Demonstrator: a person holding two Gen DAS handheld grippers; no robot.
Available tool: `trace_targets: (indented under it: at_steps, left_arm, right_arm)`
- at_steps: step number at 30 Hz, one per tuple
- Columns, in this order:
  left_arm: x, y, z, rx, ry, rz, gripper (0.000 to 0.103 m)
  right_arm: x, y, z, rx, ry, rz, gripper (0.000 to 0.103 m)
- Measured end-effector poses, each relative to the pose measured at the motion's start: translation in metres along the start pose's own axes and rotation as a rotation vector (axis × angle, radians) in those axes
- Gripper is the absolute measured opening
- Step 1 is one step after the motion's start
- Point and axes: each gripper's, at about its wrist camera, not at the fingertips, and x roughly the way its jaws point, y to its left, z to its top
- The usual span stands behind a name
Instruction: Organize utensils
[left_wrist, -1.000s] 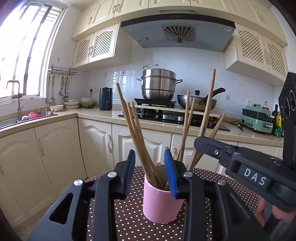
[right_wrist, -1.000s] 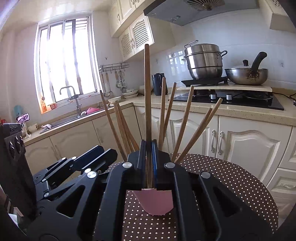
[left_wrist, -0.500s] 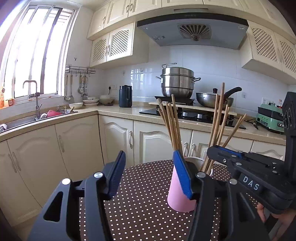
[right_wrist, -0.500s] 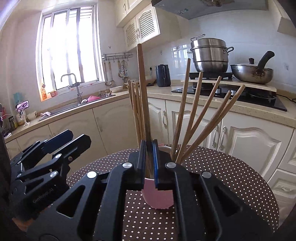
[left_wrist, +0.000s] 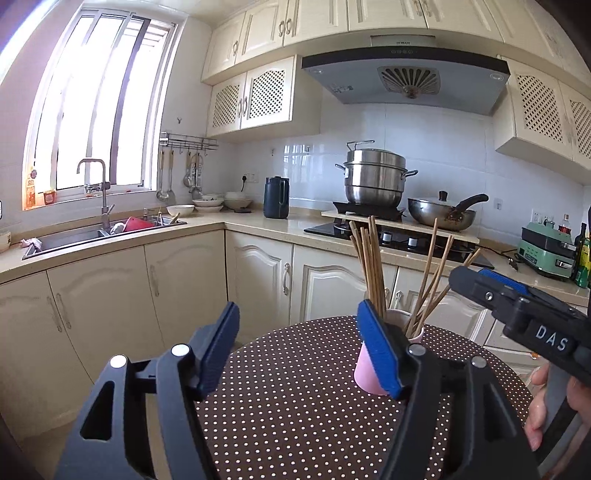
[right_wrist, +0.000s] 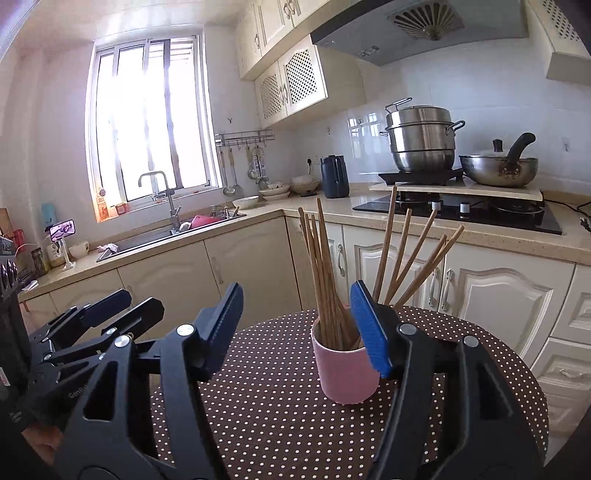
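A pink cup (right_wrist: 345, 373) stands on the round brown polka-dot table (right_wrist: 266, 413) and holds several wooden chopsticks (right_wrist: 325, 280), one bunch upright at its left and others fanned to the right. My right gripper (right_wrist: 295, 328) is open and empty, drawn back from the cup, its right pad in front of the rim. My left gripper (left_wrist: 299, 354) is open and empty, left of and nearer than the cup (left_wrist: 365, 373). The chopsticks (left_wrist: 373, 269) show there too. The right gripper (left_wrist: 517, 306) shows at the right edge of the left wrist view.
Cream cabinets and a counter run behind the table, with a sink (left_wrist: 99, 232) at the left. A stove carries a steel pot (left_wrist: 375, 177) and a pan (left_wrist: 443, 214). A dark kettle (left_wrist: 276, 197) stands on the counter. A green appliance (left_wrist: 546, 249) sits far right.
My right gripper has opened and let go of the chopstick, which now stands in the cup. Both grippers have drawn back from the cup, and the left one has opened wider.
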Motion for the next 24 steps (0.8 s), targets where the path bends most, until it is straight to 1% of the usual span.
trace_targets:
  at_steps: [3,6,9,11,15,19,24]
  left_arm:
    - [-0.026,0.004,0.004,0.002,-0.023,0.002,0.069]
    - [-0.053,0.003,0.008,0.029,-0.049,0.016,0.071]
    - [-0.08,0.001,0.013,0.051,-0.068,0.005,0.073]
    - [-0.099,-0.001,0.016,0.067,-0.095,0.015,0.074]
    - [-0.132,-0.003,0.02,0.086,-0.134,0.033,0.077]
    - [-0.162,-0.003,0.021,0.08,-0.158,0.03,0.079]
    - [-0.191,-0.003,0.017,0.074,-0.181,0.036,0.081]
  right_arm:
    - [-0.03,0.016,0.002,-0.01,-0.03,-0.01,0.061]
    - [-0.059,0.031,0.004,-0.011,-0.047,-0.033,0.063]
    - [-0.084,0.042,0.005,0.008,-0.062,-0.032,0.065]
    - [-0.1,0.05,0.004,0.004,-0.075,-0.044,0.066]
    - [-0.126,0.068,0.0,-0.031,-0.098,-0.059,0.069]
    - [-0.147,0.084,-0.005,-0.06,-0.118,-0.061,0.071]
    - [-0.166,0.101,-0.01,-0.094,-0.141,-0.062,0.072]
